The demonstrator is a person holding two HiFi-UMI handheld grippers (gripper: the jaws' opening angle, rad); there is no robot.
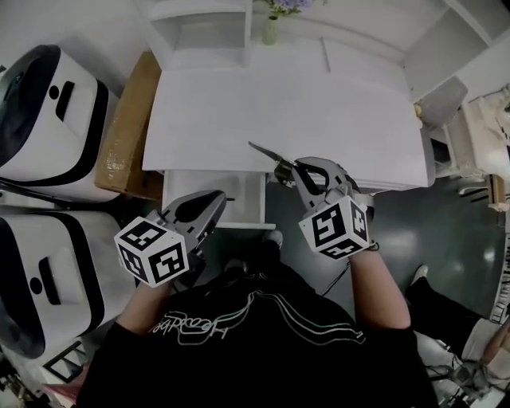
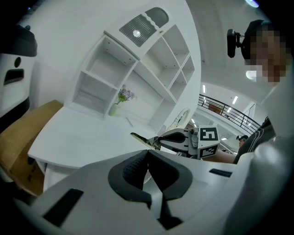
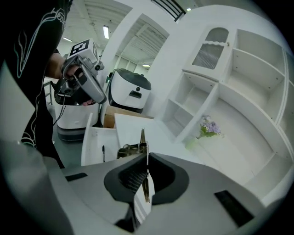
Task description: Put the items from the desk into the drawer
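My right gripper [image 1: 293, 169] is shut on a thin flat item [image 1: 263, 151] with a dark clip-like part, and holds it in the air over the front edge of the white desk [image 1: 279, 103]. In the right gripper view the item [image 3: 143, 140] stands edge-on between the pads. The drawer [image 1: 199, 185] is pulled open under the desk's left end, and a black pen [image 3: 103, 153] lies in it. My left gripper [image 1: 217, 199] hovers at the drawer's front, shut with nothing between its pads [image 2: 138, 167].
A small vase of flowers [image 1: 271, 28] stands at the back of the desk by white shelving [image 1: 203, 24]. A cardboard box [image 1: 127, 127] and two white machines [image 1: 48, 103] sit to the left. Dark floor [image 1: 398, 231] lies to the right.
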